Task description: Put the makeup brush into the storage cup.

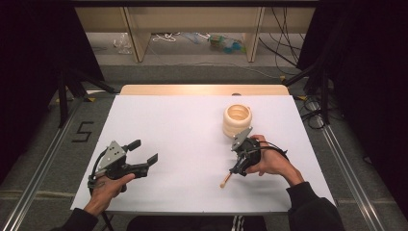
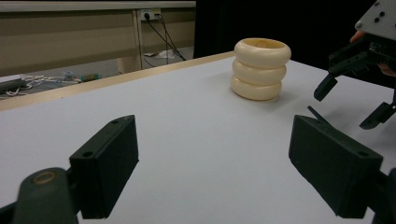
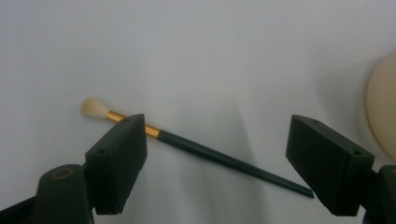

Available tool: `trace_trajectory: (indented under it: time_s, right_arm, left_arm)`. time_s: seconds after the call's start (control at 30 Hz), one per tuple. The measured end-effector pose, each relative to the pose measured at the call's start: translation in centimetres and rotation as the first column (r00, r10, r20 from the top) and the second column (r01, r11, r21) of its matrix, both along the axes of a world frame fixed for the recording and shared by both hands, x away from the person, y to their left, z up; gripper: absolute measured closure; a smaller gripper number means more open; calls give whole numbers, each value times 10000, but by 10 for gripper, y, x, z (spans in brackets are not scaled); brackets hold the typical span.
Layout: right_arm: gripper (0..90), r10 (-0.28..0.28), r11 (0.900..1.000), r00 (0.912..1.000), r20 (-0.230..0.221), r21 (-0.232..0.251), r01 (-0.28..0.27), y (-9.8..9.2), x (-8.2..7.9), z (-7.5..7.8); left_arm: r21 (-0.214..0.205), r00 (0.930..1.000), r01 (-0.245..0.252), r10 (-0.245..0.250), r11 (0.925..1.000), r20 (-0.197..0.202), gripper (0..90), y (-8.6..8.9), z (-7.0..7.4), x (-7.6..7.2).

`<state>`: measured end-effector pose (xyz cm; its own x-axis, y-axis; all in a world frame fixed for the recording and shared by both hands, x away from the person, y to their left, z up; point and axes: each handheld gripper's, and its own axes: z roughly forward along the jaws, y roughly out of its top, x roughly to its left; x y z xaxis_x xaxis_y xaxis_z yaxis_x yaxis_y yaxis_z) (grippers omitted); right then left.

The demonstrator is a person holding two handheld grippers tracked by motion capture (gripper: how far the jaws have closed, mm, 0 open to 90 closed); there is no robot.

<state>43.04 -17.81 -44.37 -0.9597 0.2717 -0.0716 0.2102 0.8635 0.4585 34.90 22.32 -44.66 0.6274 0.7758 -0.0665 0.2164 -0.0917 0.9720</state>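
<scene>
A paintbrush with a dark green handle, gold ferrule and pale bristles lies flat on the white table. My right gripper hangs open just above it, one jaw on each side of the handle, not touching. In the high view this right gripper points down, and the brush's bristle end pokes out below it. A cream ribbed holder stands upright just beyond that gripper. My left gripper is open and empty at the table's left, facing the holder.
The holder's rim shows at the right edge of the right gripper view. In the left gripper view the right gripper hovers to the right of the holder. Cables and a wooden shelf frame lie beyond the table's far edge.
</scene>
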Motion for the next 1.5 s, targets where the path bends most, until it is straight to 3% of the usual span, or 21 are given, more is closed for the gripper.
trace_trajectory:
  time_s: [0.13, 0.7, 1.5]
  right_arm:
    - [220, 313, 9992, 9994, -161, -243, -317, 3, 1, -3]
    - [219, 670, 9922, 9967, -464, -1021, -715, 10, 9, -13]
    - [246, 805, 9839, 9928, -889, -1525, -934, 13, 12, -18]
  left_arm:
    - [-28, 10000, -9, 9, 10000, -18, 157, 0, 0, 0]
    - [-35, 10000, -20, 20, 10000, -39, 157, 0, 0, 0]
    - [-6, 10000, -16, 16, 10000, -5, 157, 0, 0, 0]
